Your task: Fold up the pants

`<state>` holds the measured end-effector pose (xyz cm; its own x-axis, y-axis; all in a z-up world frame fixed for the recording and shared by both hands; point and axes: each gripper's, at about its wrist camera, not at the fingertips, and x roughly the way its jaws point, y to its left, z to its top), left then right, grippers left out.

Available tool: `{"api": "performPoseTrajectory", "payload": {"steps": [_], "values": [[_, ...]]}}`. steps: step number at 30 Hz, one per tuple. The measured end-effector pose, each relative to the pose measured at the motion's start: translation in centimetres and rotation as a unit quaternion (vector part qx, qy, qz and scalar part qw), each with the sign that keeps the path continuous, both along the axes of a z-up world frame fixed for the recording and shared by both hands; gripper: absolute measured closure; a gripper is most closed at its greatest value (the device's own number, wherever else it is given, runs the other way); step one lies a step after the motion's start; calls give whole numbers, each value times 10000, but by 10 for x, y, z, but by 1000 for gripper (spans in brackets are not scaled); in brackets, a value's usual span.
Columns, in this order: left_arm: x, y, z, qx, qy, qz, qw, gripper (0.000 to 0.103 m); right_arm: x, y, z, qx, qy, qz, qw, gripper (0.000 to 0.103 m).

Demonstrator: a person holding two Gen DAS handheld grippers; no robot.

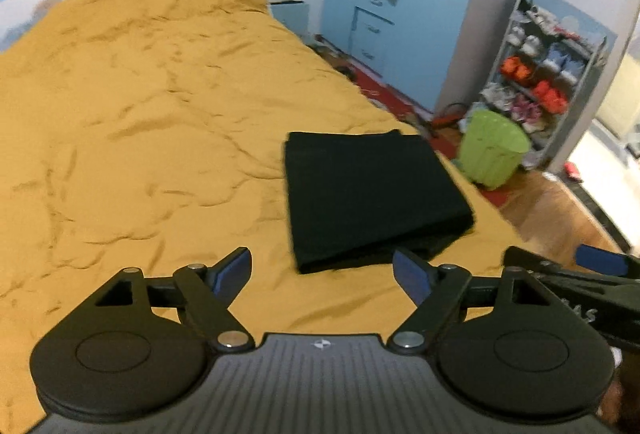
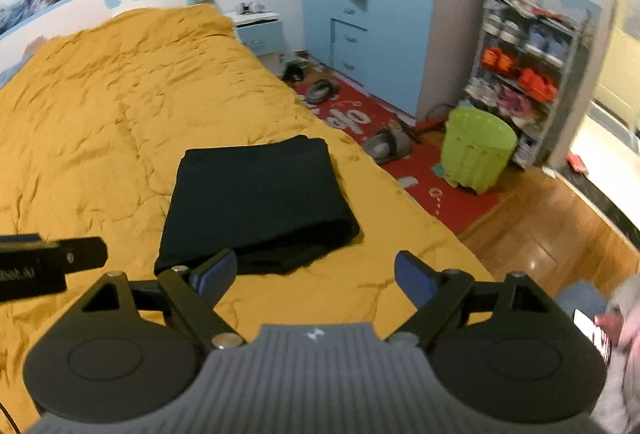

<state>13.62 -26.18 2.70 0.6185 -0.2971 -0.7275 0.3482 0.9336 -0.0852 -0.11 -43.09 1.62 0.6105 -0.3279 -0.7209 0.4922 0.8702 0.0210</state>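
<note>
Lying on the bed (image 1: pixel 120 154) near its right edge, the folded pants (image 1: pixel 372 194) sit ahead of both grippers. Left gripper (image 1: pixel 322 274): jaws wide apart, empty. Right gripper (image 2: pixel 316 274): likewise, apparently slightly nearer; the pants' long axis runs away from it.

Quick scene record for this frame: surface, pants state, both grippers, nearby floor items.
surface: bed, mustard cover, wrinkled
pants: black pants folded into a compact rectangle, lying near the bed's right edge
left gripper: left gripper open, nothing between fingers, above the bed, clear of pants
right gripper: right gripper open, nothing held
floor: green basket on red rug, by shoe rack
</note>
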Motion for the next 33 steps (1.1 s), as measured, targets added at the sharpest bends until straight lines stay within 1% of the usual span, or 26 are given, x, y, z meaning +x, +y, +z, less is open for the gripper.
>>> {"api": "performPoseTrajectory", "payload": {"steps": [2,4,8,11,19,33], "values": [[-6,3,-1,9,-1,46,10000,9,-7,6,0,138,-33,-50,9999,21],[-10,5,-5,-67,61,7,10000,9,-10,14,-2,173,-39,-34,9998,21],[-20,4,-8,-28,71,-18,10000,9,-13,25,-2,91,-11,6,10000,21],[-25,2,-9,-6,30,-20,10000,9,-18,29,-1,-33,46,-69,10000,21],[-31,4,-9,-22,25,-39,10000,9,-26,28,-1,29,80,-152,9998,21],[-31,4,-9,-26,26,-39,10000,9,-25,28,-1,25,84,-159,9998,21]]}}
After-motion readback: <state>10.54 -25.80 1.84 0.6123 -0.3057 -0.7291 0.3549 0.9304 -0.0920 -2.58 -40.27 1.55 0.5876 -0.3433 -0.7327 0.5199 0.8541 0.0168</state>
